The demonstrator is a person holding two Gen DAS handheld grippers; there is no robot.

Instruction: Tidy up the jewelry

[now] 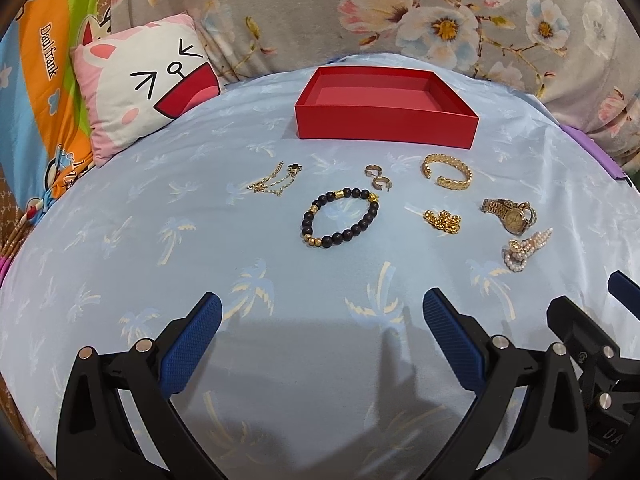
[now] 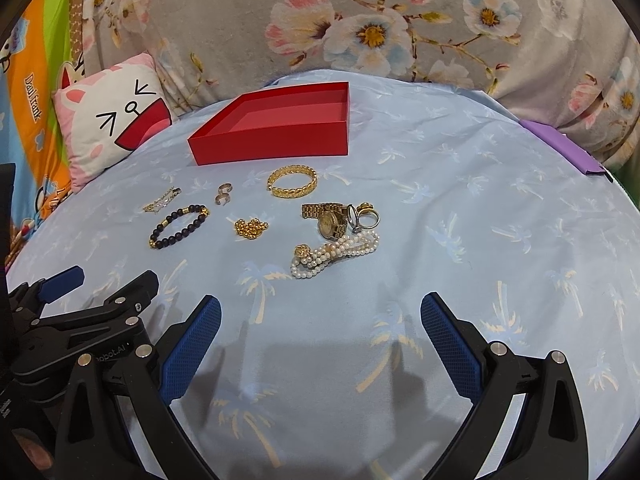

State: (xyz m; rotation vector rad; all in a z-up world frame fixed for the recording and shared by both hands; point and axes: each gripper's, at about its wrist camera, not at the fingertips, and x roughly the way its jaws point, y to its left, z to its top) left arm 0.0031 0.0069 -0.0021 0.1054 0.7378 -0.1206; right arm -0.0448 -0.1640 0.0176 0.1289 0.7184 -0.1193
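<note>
An empty red box [image 1: 384, 128] [image 2: 272, 142] sits at the far side of the pale blue sheet. In front of it lie a black-and-gold bead bracelet [image 1: 340, 216] [image 2: 179, 227], a thin gold chain [image 1: 272, 182] [image 2: 162, 199], two rings [image 1: 378, 176] [image 2: 222, 193], a gold cuff bangle [image 1: 446, 171] [image 2: 292, 181], a clump of gold beads [image 1: 442, 221] [image 2: 250, 228], a gold watch [image 1: 510, 214] [image 2: 330, 218] and a pearl bracelet [image 1: 524, 250] [image 2: 334, 254]. My left gripper [image 1: 322, 312] and right gripper [image 2: 320, 312] both stand open, short of the jewelry, holding nothing.
A cartoon cat pillow [image 1: 144, 80] [image 2: 108, 128] lies at the left of the box. Floral fabric [image 1: 440, 12] rises behind it. A purple strip [image 2: 560, 148] edges the sheet at the right. More rings [image 2: 366, 216] lie beside the watch.
</note>
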